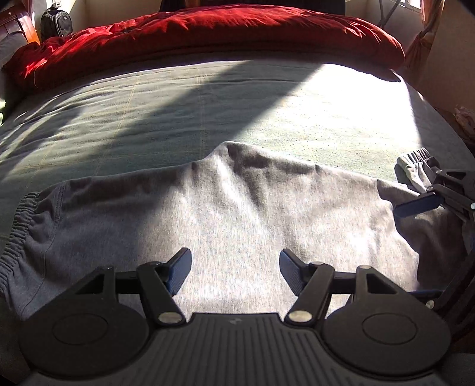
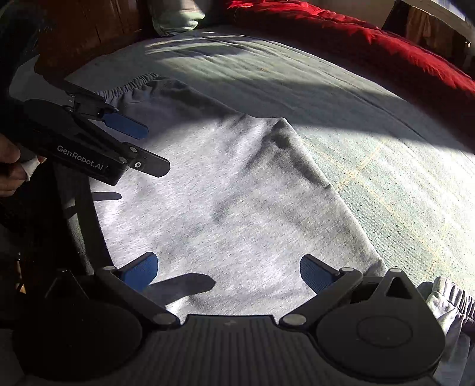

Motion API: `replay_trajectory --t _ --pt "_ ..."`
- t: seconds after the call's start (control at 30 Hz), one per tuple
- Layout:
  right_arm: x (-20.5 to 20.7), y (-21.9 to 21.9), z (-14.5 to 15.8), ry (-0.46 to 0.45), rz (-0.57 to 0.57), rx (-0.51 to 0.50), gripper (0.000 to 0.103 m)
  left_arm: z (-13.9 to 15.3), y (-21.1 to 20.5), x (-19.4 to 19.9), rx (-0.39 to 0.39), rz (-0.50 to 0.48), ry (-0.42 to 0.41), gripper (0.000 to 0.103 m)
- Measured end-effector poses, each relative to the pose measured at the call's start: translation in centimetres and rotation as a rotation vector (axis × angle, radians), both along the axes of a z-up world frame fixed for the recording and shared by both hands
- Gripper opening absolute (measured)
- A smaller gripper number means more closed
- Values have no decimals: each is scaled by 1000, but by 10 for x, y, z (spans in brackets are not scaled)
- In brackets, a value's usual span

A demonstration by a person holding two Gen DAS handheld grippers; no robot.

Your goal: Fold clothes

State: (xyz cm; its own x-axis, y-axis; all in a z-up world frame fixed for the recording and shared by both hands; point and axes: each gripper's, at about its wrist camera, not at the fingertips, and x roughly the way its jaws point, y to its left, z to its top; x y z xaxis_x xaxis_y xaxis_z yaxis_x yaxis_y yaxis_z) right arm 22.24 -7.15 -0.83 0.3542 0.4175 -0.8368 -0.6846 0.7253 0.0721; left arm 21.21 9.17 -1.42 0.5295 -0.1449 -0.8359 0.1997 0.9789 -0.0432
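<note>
I am looking down on a bed (image 1: 207, 98) covered with a grey-green sheet, half in hard sunlight and half in a slanting shadow. Along its far edge lies a bunched red duvet (image 1: 207, 32). A dark backpack (image 1: 56, 23) stands in the far left corner of the room, and a curtain (image 1: 424, 35) hangs at the far right. I see no box, basket or other container from either wrist, so nothing sits in one.

The grey sweatpants (image 1: 237, 207) lie spread on the near part of the bed, mostly flat, with a raised wrinkle near the middle of the far edge. In the left wrist view their long axis runs left to right across the bed, roughly parallel to the duvet. One elastic gathered end (image 1: 20, 219) is at the left, and another gathered end (image 1: 415, 169) is bunched at the right, just beside the right gripper (image 1: 421, 190).

My left gripper (image 1: 236, 273) hangs over the middle of the fabric with its blue pads (image 1: 181, 270) well apart and nothing between them. From the right wrist view it points in from the left over the far end of the garment, with a hand (image 2: 12, 166) on its handle.

My right gripper's own camera shows its jaws wide apart above the grey cloth, holding nothing.
</note>
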Motion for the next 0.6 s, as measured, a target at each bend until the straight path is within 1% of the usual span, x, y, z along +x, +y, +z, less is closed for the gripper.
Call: replay_trajectory --t 0.13,0.23,0.27,0.33,0.4,0.43,0.47,0.6 --pt "-8 -63 11 -32 -129 18 103 8 -57 18 -113 -106 9 66" --pt "-20 -105 18 -72 -215 26 103 10 -97 33 -204 -168 36 61" --pt "-25 -118 20 -90 -239 27 103 9 -114 40 -246 -190 58 59" --pt "-35 -143 21 -125 -282 26 103 7 -139 52 -303 -222 92 54" --pt "-47 -168 21 -159 -322 16 103 1 -166 68 -358 -246 145 53" --pt "-52 -179 20 -170 -343 10 103 -3 -178 75 -364 -250 170 51" --pt "-56 -190 19 -177 -365 3 103 -7 -189 83 -355 -260 188 46" --pt "-70 -226 12 -174 -462 -5 103 -19 -226 104 -290 -288 222 44"
